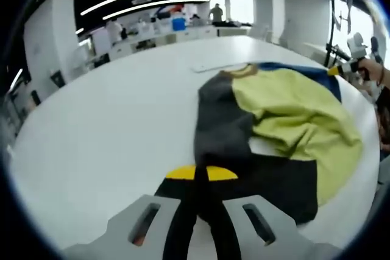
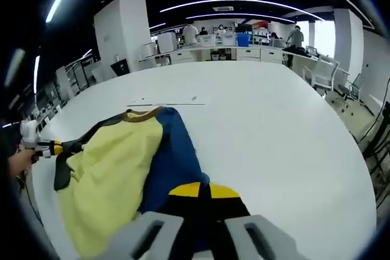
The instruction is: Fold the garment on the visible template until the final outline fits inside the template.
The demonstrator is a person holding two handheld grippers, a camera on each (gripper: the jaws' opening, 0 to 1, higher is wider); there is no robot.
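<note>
In the left gripper view we look along our left gripper point(image 1: 201, 211), whose jaws are pressed together on a dark, yellow-tipped edge of the garment point(image 1: 274, 120); we judge that edge is held so the cloth can be drawn over itself in a fold. The garment lies on the white table point(image 1: 109, 126), right of centre, its dark grey part to the left, its yellow-green panel rumpled to the right and a blue part at the far right. At the far right edge of this view the right gripper point(image 1: 344, 68) shows with a hand behind it, touching the blue part; we cannot tell here how its jaws stand. A faint pale outline on the table just beyond the collar may be the template point(image 1: 213, 65), though it is too dim to be sure. In the right gripper view our right gripper sits at the near edge, jaws closed on a dark, yellow-banded hem of the garment, the blue part running away from it and the yellow-green panel to the left. At the far left the left gripper grips the dark edge. With opposite ends pinched, we judge the garment is spread for folding and the fold is far from done. Desks, chairs and people stand well beyond the table.
</note>
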